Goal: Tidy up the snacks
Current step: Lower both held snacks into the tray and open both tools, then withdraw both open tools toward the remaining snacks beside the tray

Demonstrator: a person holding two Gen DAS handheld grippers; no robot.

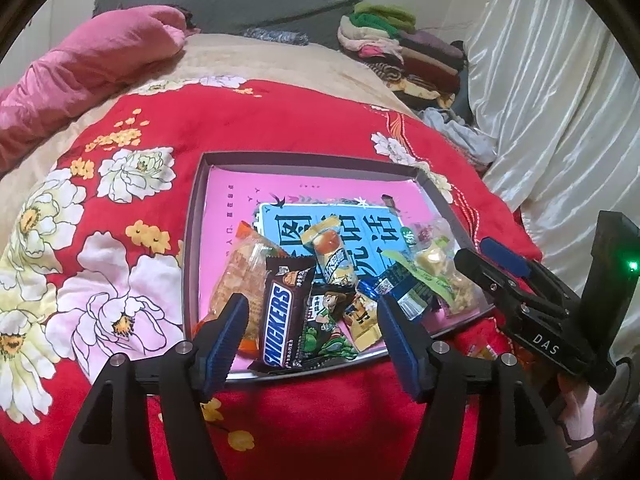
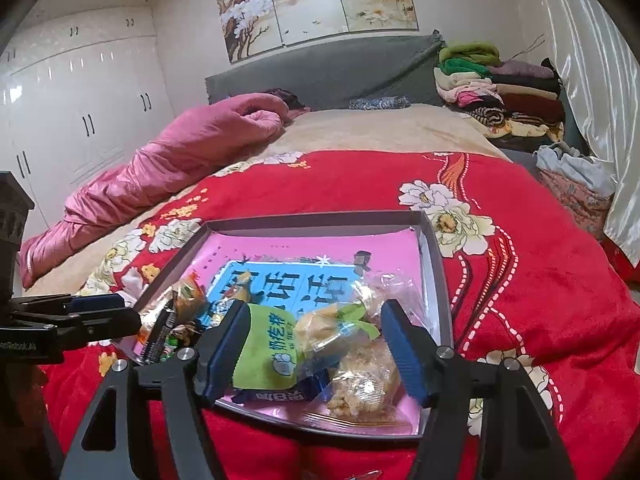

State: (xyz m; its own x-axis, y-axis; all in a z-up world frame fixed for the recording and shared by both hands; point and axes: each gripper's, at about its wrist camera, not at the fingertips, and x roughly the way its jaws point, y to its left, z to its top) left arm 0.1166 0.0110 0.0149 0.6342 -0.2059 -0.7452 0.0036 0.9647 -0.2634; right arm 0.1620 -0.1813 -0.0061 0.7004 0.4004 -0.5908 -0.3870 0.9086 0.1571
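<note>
Snacks piled at near end of shallow box (image 1: 196,216) on red floral blanket (image 1: 280,120), on bed. Snickers bar (image 1: 282,320) tops heap. We hover left tool (image 1: 312,340) over it, jaws wide, empty. Right tool (image 2: 316,348) open too, straddling green packet (image 2: 268,352) and clear cracker bag (image 2: 364,376), gripping nothing. Risk: wrappers overlap, so closing may snag two; soft bedding may tip box if we press.
</note>
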